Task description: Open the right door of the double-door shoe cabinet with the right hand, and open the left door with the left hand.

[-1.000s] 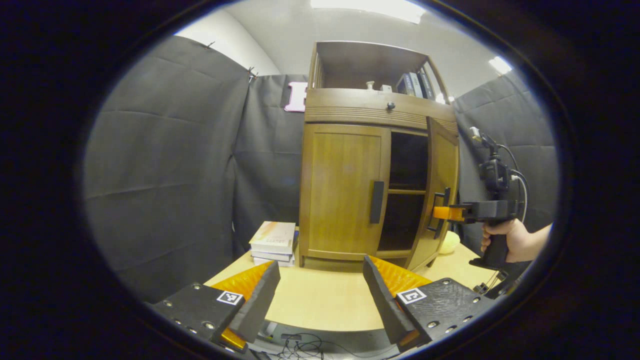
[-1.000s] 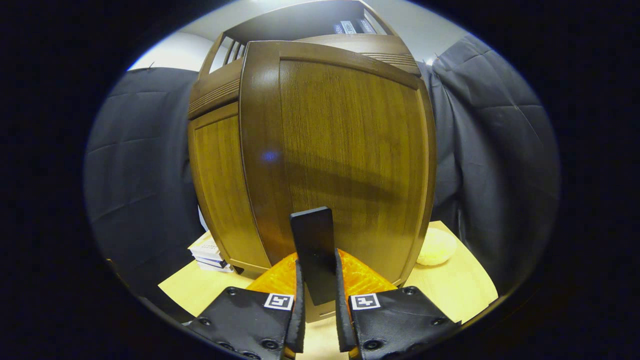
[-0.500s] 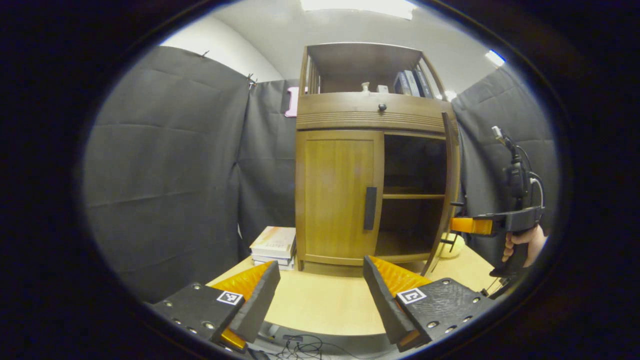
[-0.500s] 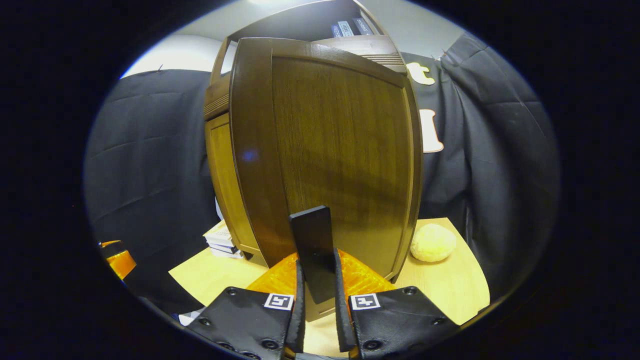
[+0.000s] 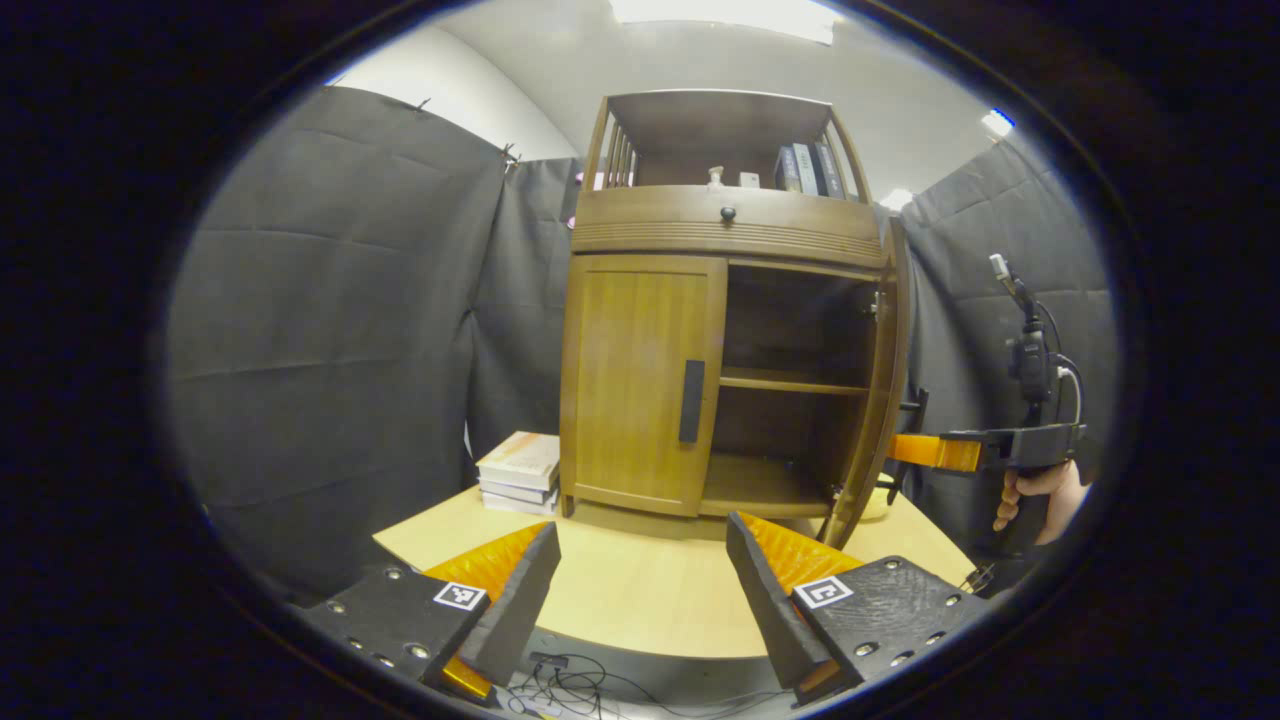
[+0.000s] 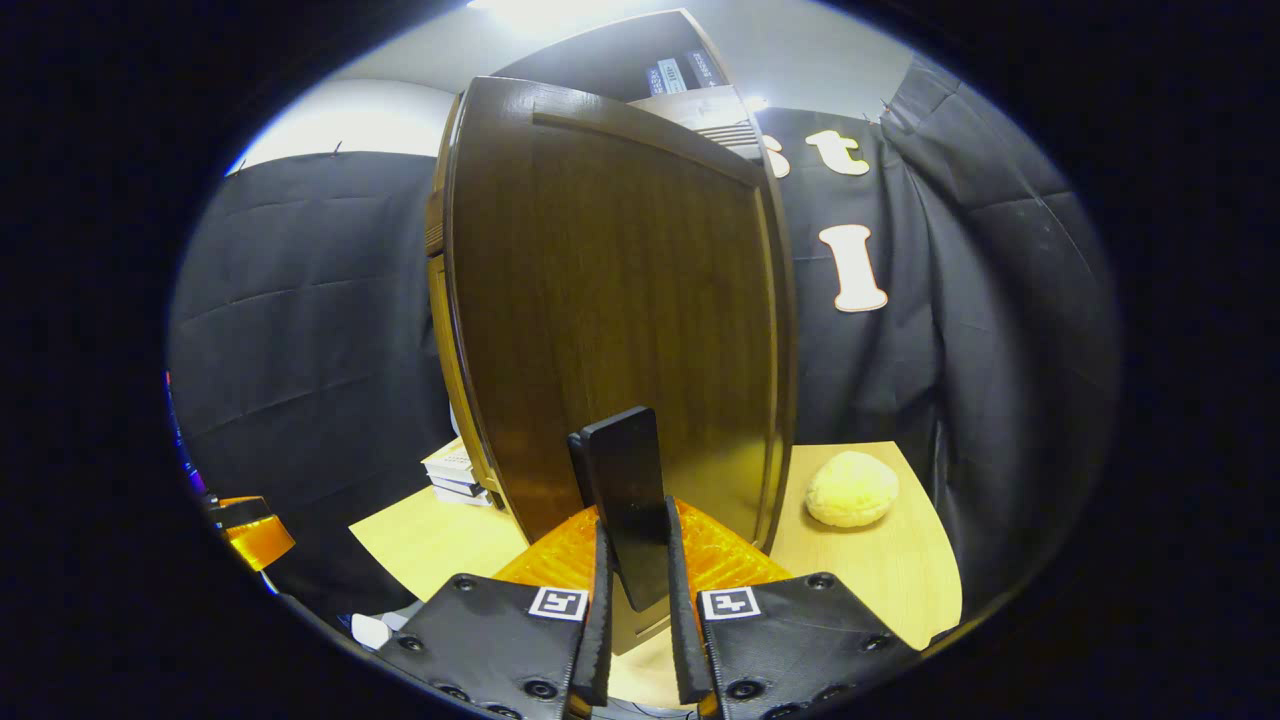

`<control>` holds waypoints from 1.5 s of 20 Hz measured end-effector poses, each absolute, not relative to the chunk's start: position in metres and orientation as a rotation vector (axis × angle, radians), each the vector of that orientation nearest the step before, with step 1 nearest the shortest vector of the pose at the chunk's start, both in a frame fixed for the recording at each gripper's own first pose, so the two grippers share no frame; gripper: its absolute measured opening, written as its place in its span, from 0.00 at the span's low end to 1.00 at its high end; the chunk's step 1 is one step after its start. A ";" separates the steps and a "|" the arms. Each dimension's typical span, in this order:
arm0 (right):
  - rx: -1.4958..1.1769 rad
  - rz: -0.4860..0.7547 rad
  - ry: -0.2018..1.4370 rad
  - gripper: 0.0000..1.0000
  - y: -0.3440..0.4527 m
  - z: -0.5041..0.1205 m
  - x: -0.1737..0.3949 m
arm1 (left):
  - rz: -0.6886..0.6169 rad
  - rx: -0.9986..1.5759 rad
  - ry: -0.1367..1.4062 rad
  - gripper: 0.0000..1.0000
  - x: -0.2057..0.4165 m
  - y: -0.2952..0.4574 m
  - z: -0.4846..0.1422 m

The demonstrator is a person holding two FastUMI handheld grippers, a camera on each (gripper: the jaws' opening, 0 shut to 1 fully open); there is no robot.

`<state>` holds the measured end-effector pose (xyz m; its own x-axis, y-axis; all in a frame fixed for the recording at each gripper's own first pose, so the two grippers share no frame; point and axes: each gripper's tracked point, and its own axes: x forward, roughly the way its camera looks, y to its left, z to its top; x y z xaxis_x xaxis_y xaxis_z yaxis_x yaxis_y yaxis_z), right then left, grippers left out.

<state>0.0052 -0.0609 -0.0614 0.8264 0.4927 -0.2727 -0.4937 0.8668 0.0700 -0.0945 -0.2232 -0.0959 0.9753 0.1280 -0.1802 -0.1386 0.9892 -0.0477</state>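
We are watching the first half of the job play out: the right gripper (image 6: 635, 610) is clamping the flat black bar handle (image 6: 628, 500) of the right-hand wooden door (image 6: 610, 300) of the brown double-door shoe cabinet (image 5: 725, 225), both fingers pressed against the handle's sides. In the right gripper view that door is rising straight ahead of the gripper, its panel turned edge-on toward the booth wall. From the left gripper view we are seeing the same door (image 5: 882, 390) standing wide, off to the right beyond the left gripper (image 5: 640, 590), with the dark shelves (image 5: 790, 382) inside showing and a hand (image 5: 1040, 490) holding the right gripper (image 5: 925, 452) at the door's outer face.

The left-hand wooden door (image 5: 640, 380) is sitting shut, straight ahead and a little above the left gripper, its black vertical handle (image 5: 691, 401) at the door's inner edge. The left gripper is hovering low over the pale wooden counter (image 5: 640, 590), fingers spread wide with nothing between them, well apart from that handle.

We are judging the right door as good as done. Next, we are expecting the left gripper to need to rise and go forward to the black handle, line its spread fingers either side of it, close, then swing the pull outward to the left on the hinge arc. The stack of books (image 5: 520, 470) to the left of the cabinet is lying near that door's sweep, so we are keeping an eye on it. A pale round lump (image 6: 850, 490) is resting on the counter to the right of the right gripper.
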 end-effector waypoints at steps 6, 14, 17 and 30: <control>0.050 0.494 0.288 0.24 -0.105 -0.057 0.011 | 0.104 -0.041 0.186 0.96 -0.096 -0.254 -0.096; 0.085 0.430 0.283 0.21 -0.165 -0.054 0.027 | 0.032 -0.003 0.177 0.96 -0.090 -0.292 -0.087; 0.100 0.430 0.252 0.21 -0.165 -0.046 0.025 | 0.014 -0.002 0.182 0.96 -0.086 -0.300 -0.089; 0.067 0.412 0.202 0.21 -0.186 -0.022 -0.012 | 0.002 -0.003 0.186 0.96 -0.071 -0.301 -0.092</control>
<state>-0.0122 -0.1861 -0.0215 0.8966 0.4042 -0.1810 -0.3911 0.9144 0.1050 -0.0710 -0.3006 -0.0919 0.9827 0.0015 -0.1854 -0.0020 1.0000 -0.0026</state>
